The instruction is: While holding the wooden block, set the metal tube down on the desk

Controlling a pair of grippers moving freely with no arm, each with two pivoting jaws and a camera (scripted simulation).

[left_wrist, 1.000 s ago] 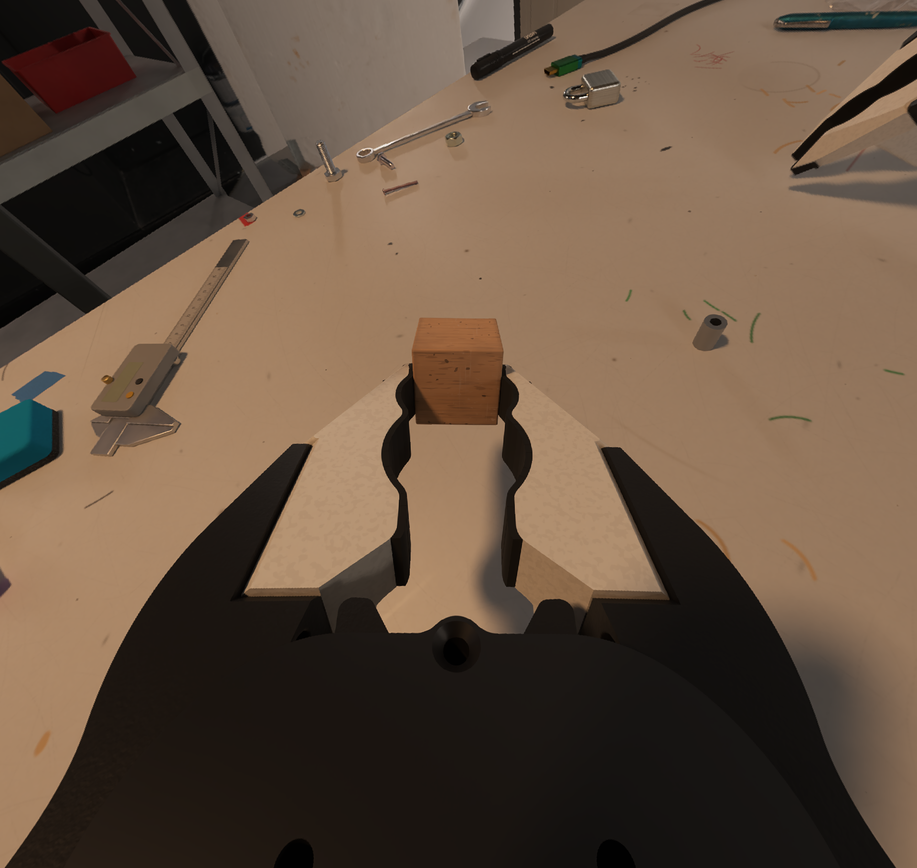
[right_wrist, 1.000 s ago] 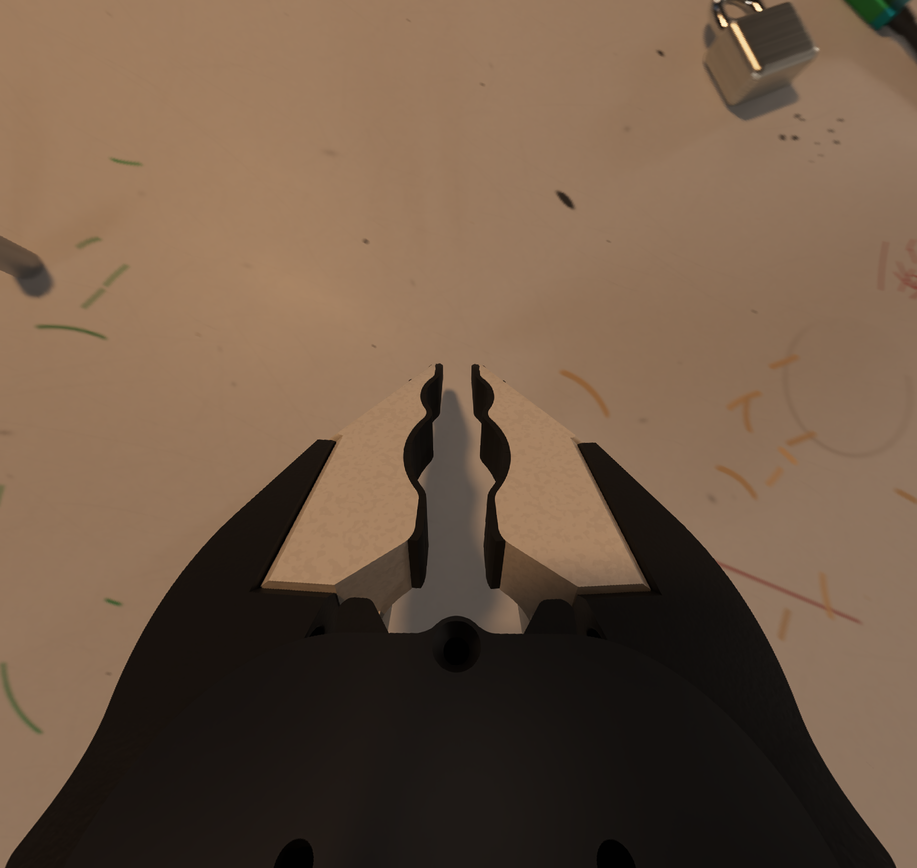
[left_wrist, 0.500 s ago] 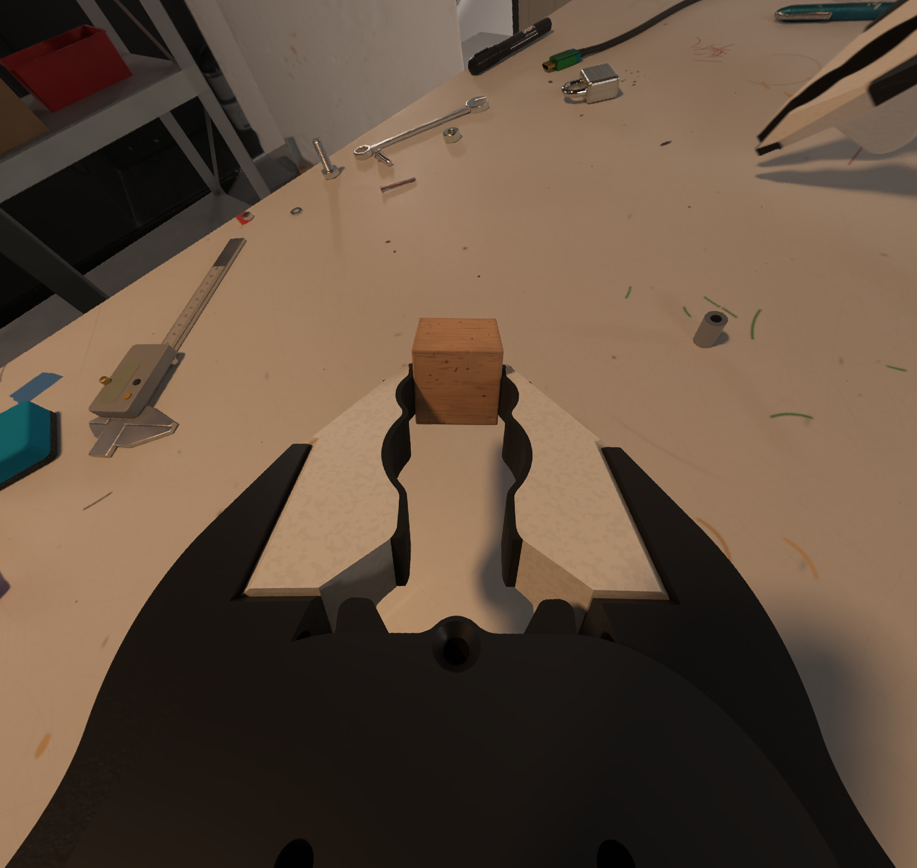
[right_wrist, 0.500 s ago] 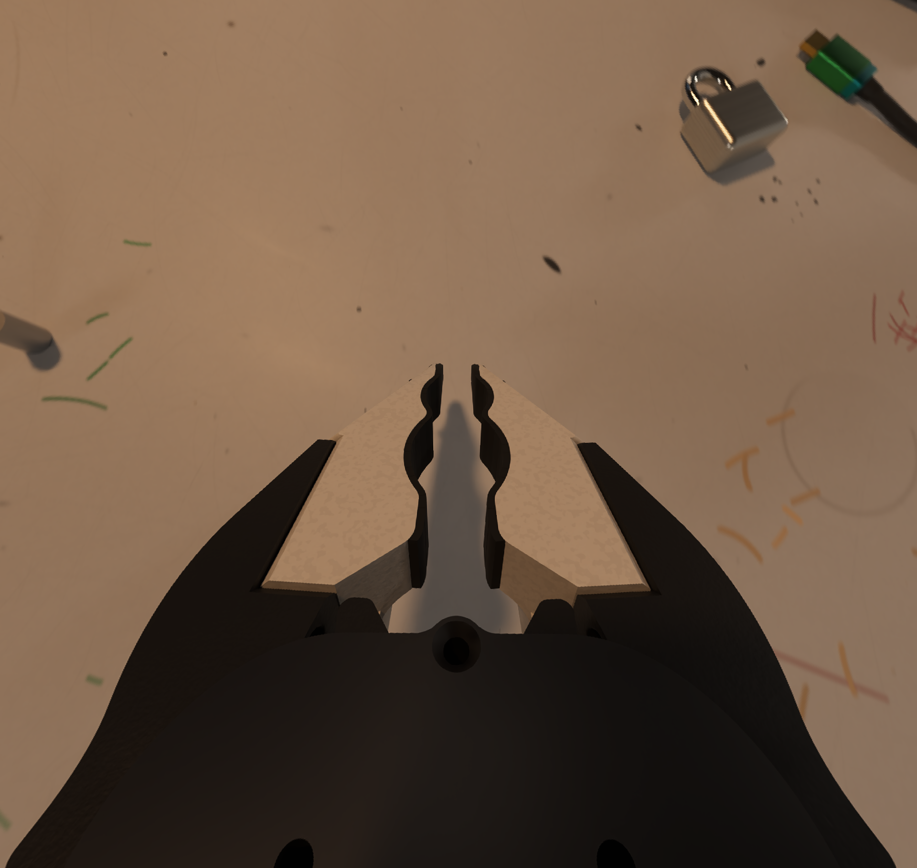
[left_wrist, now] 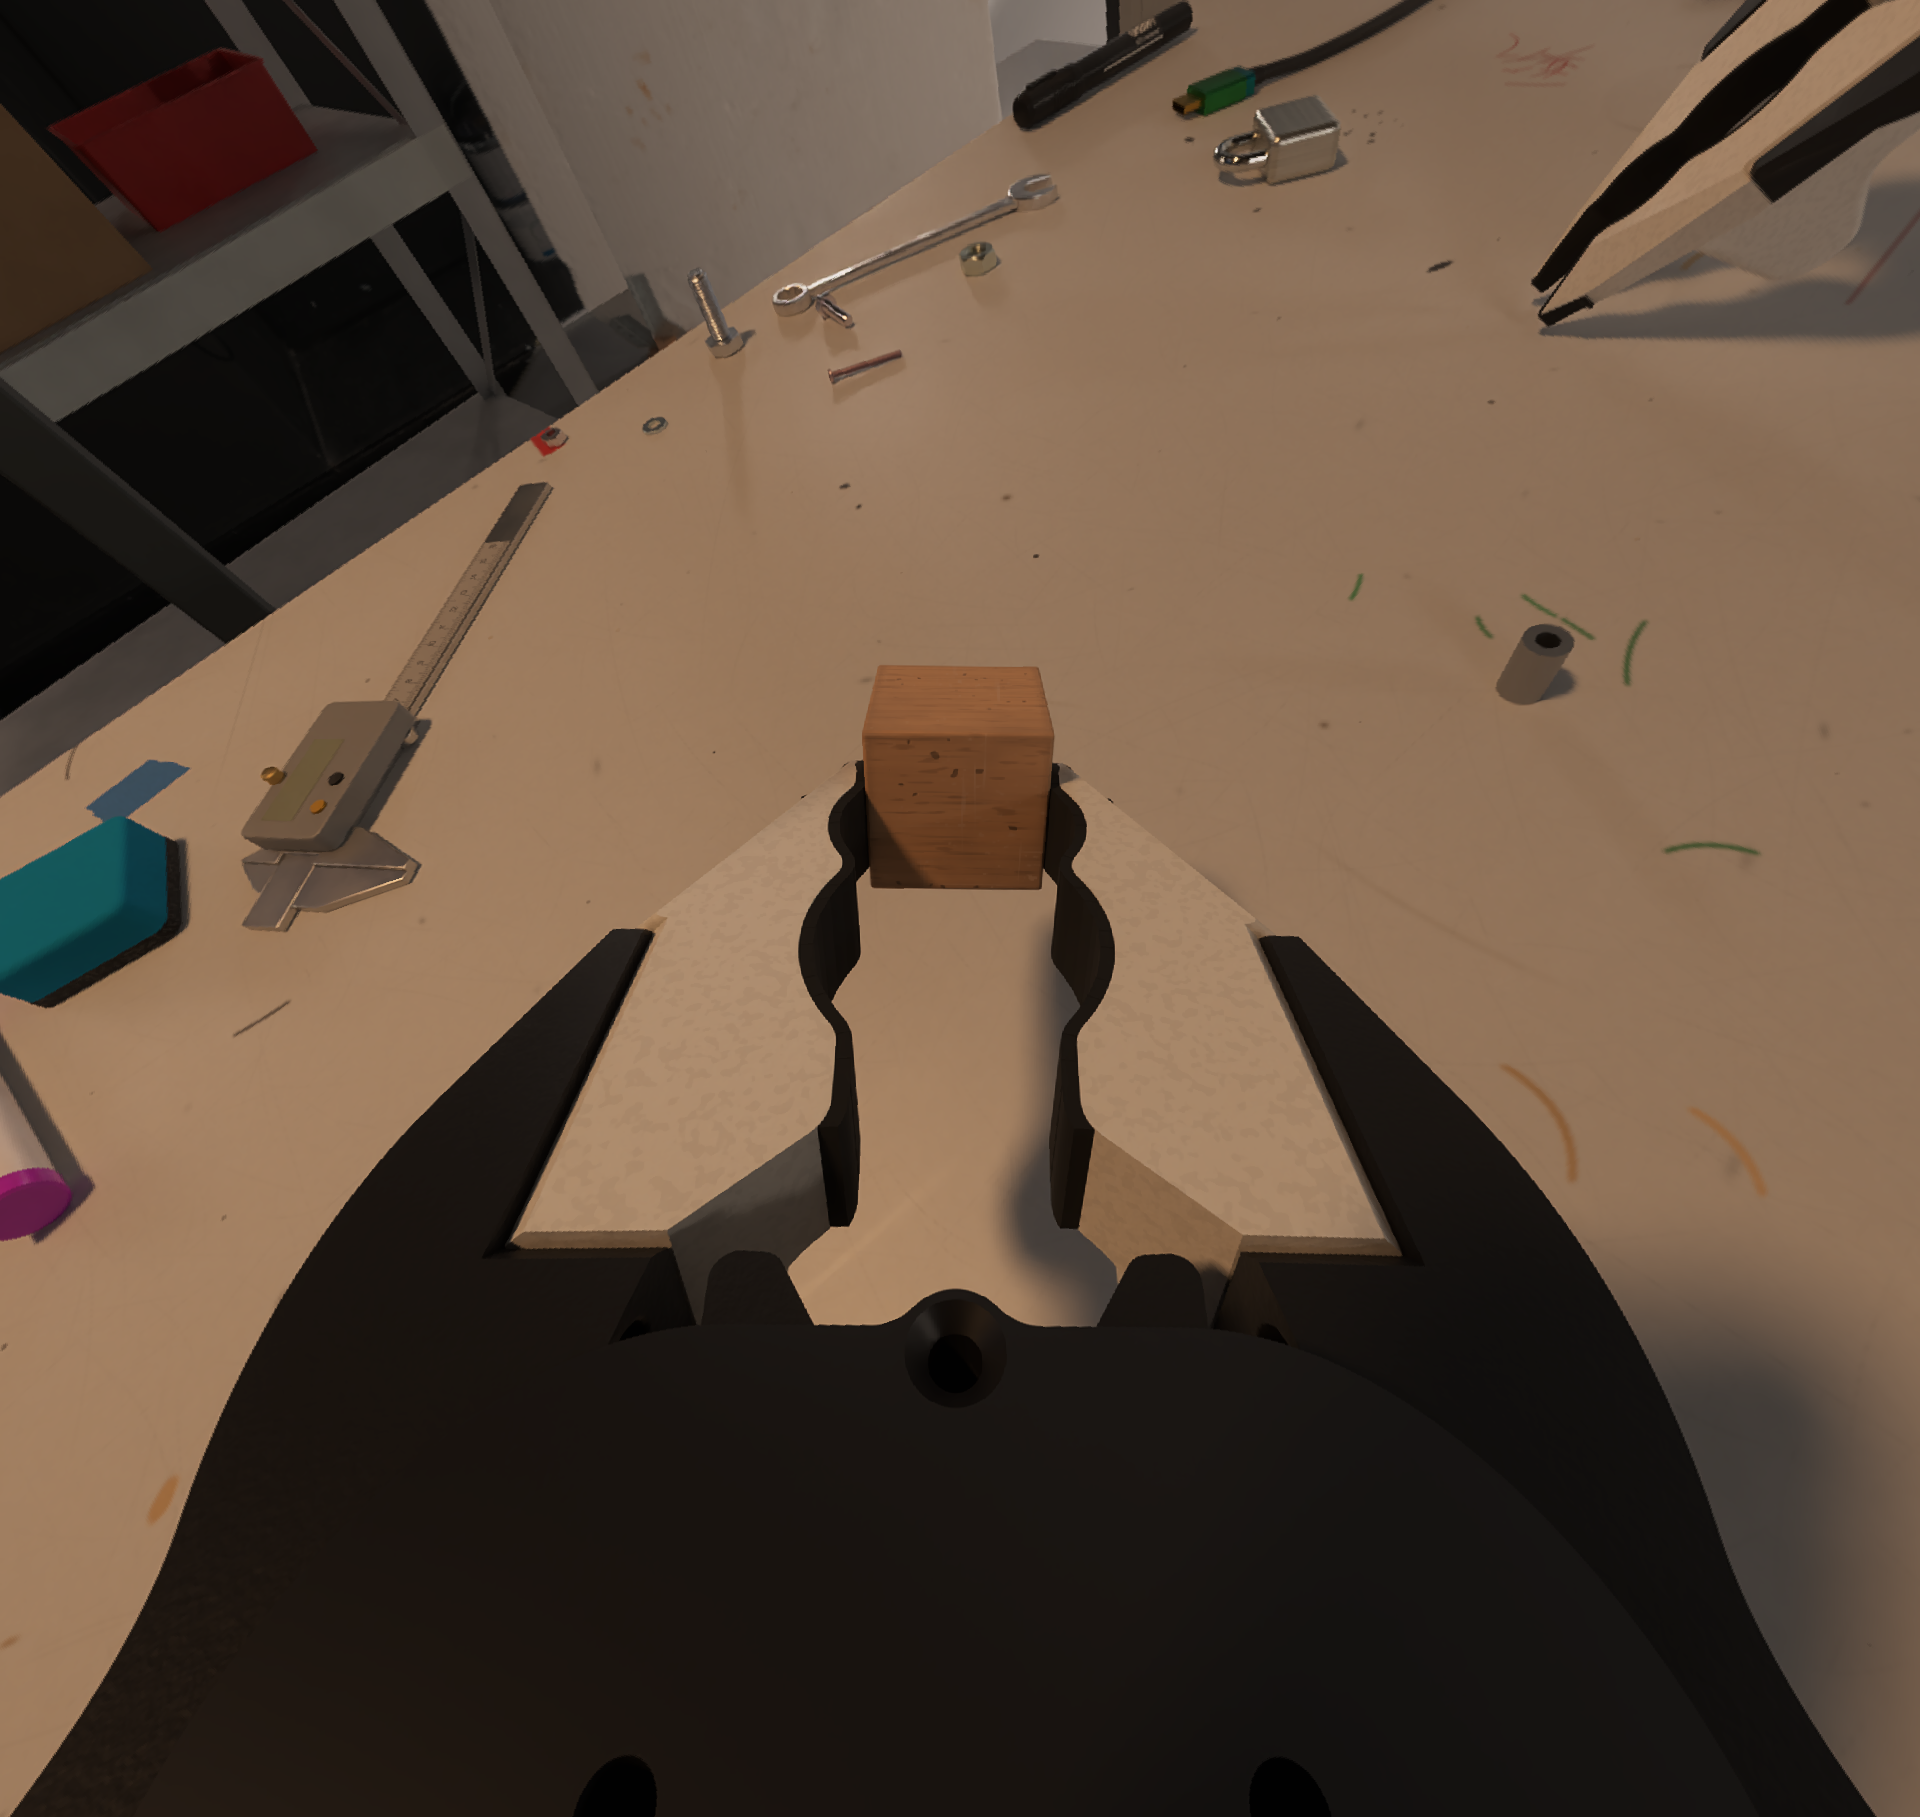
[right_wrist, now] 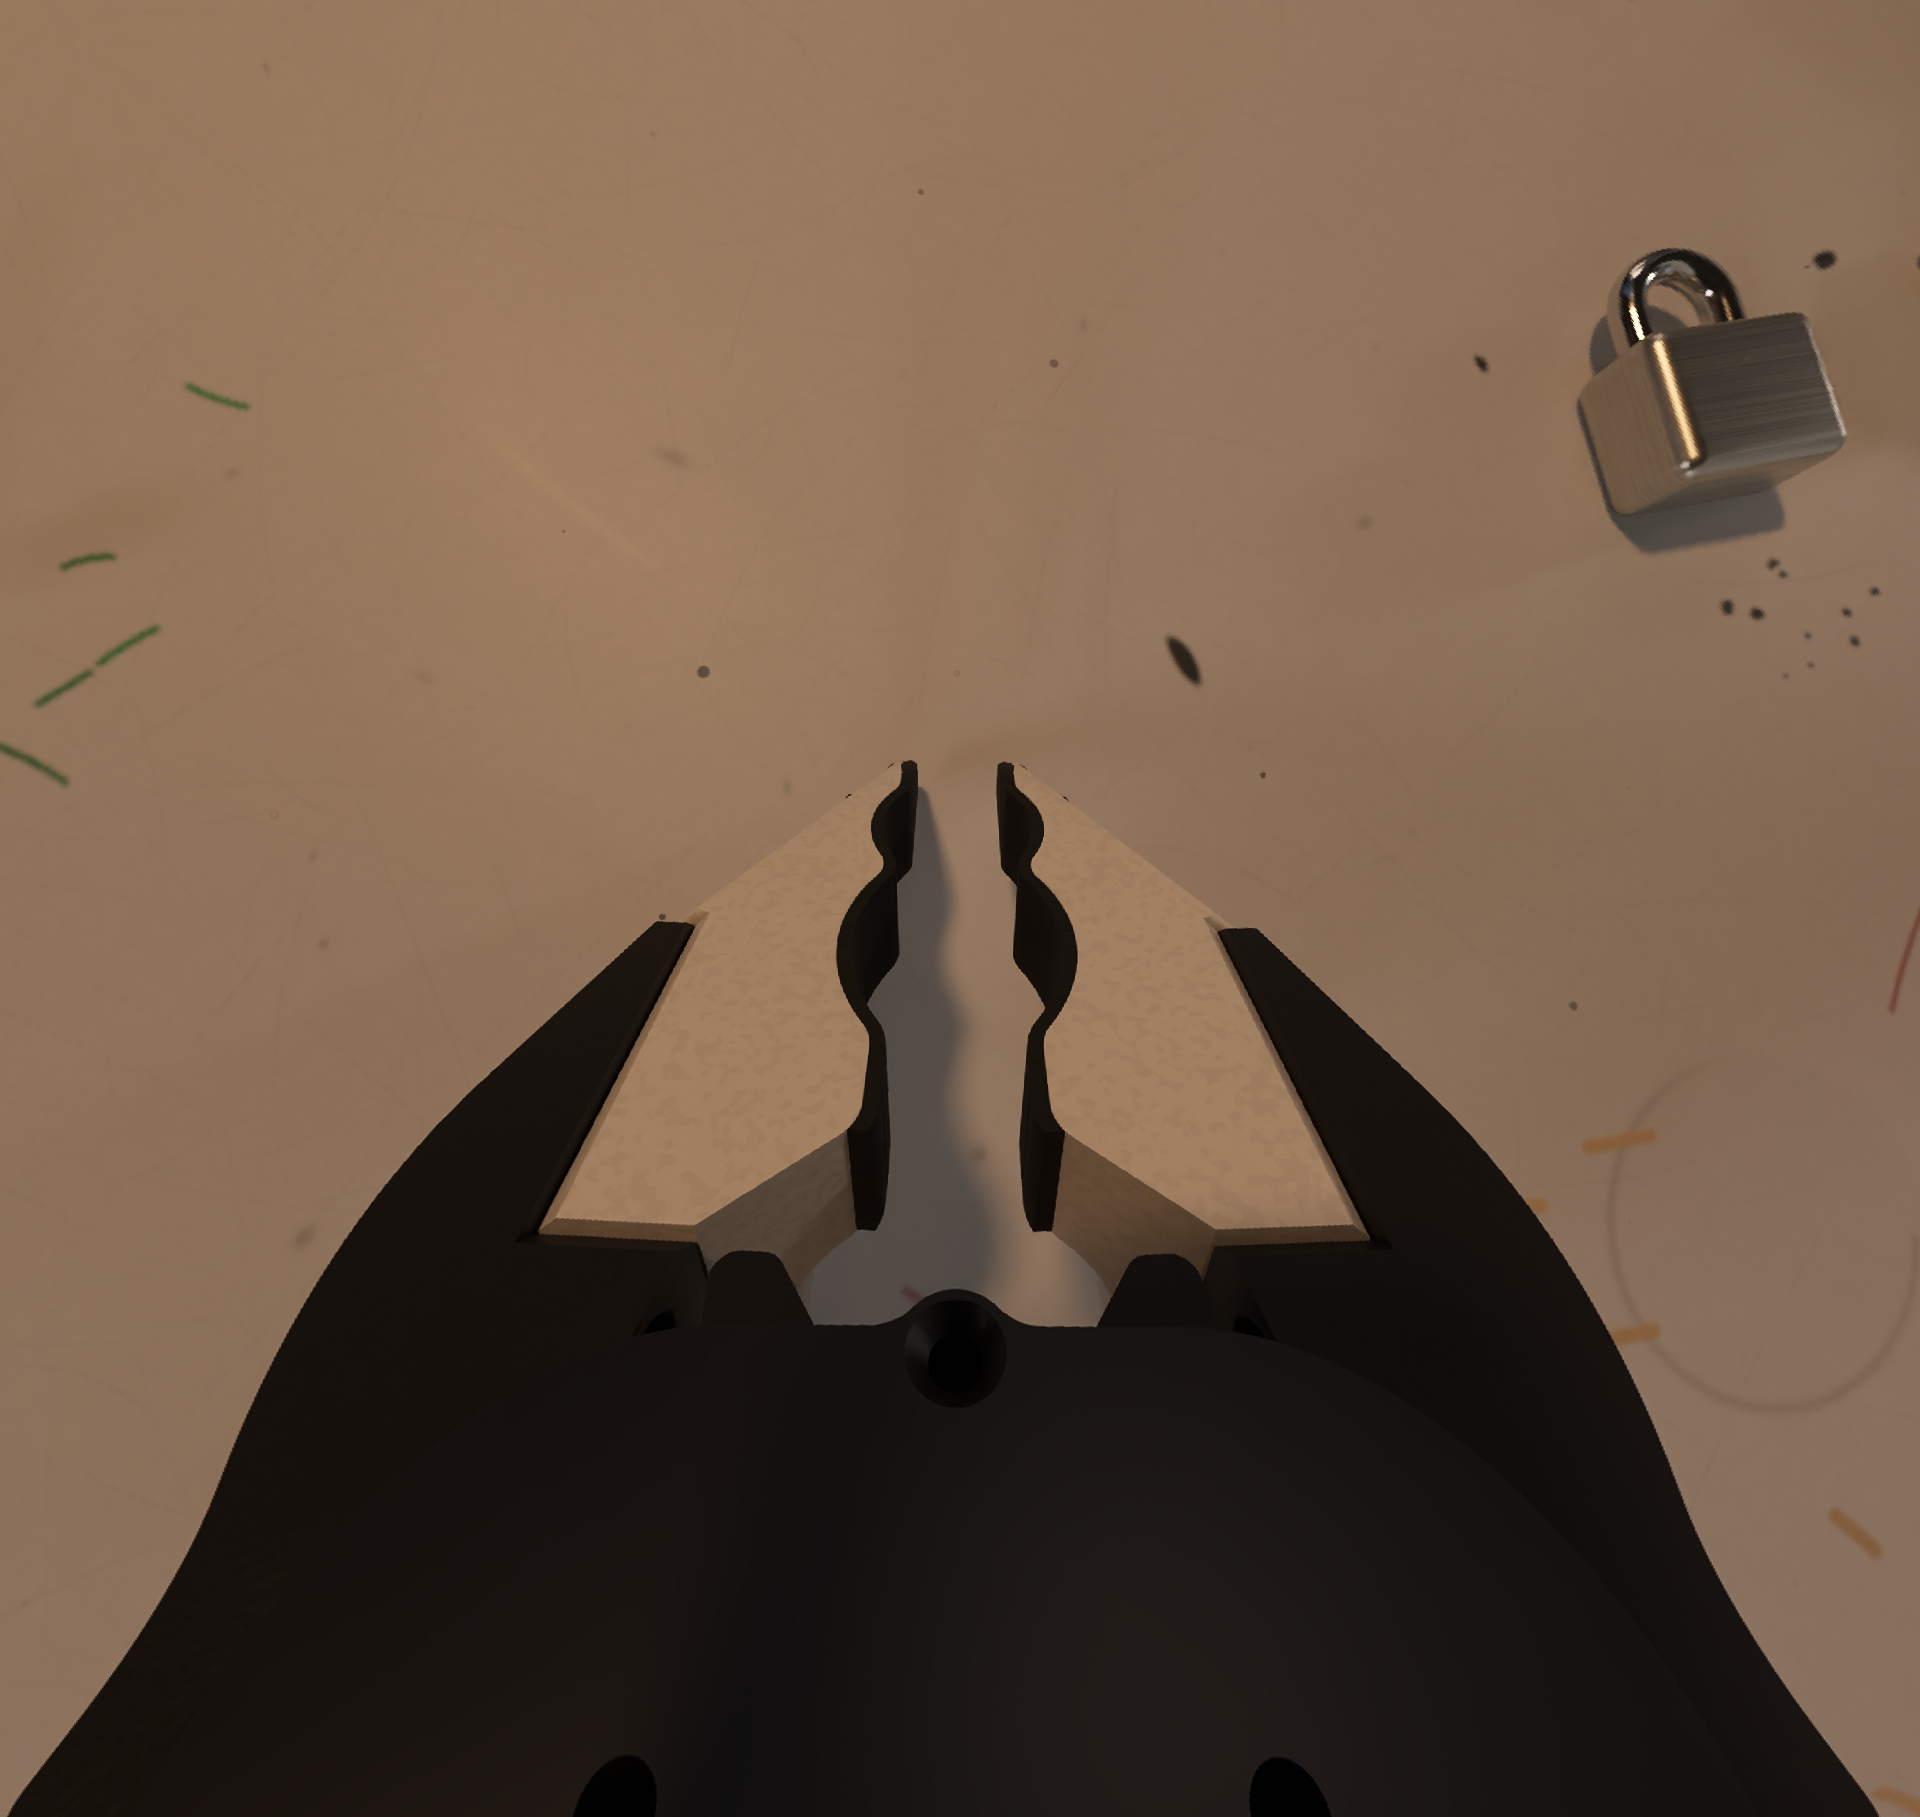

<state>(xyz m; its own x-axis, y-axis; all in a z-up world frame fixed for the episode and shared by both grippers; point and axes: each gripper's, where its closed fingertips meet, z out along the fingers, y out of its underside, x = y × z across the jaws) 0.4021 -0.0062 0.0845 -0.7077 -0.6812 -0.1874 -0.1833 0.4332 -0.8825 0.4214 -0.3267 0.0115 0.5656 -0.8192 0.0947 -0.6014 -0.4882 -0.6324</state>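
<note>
My left gripper [left_wrist: 956, 776] is shut on the wooden block [left_wrist: 956, 811], a light brown cube held between the fingertips just above the desk [left_wrist: 1195, 479]. The metal tube [left_wrist: 1532, 664], a short grey cylinder, lies on the desk to the right of the block, free of both grippers. My right gripper [right_wrist: 956, 768] is empty, its jaws a narrow gap apart, pointing down at bare desk. It also shows in the left wrist view [left_wrist: 1553, 304] at the upper right, well beyond the tube. The tube is out of the right wrist view.
A padlock [left_wrist: 1283, 141] [right_wrist: 1709, 406] sits near the right gripper. A wrench [left_wrist: 914, 245], a bolt [left_wrist: 715, 313], a black marker [left_wrist: 1101, 63] and a green-plugged cable [left_wrist: 1221, 89] lie at the back. A caliper [left_wrist: 343, 759] and a teal block [left_wrist: 83, 910] lie left. The desk edge runs along the left.
My right gripper has drawn away from the tube toward the padlock, and the tube has slipped out of its view. The left gripper and block have stayed put.
</note>
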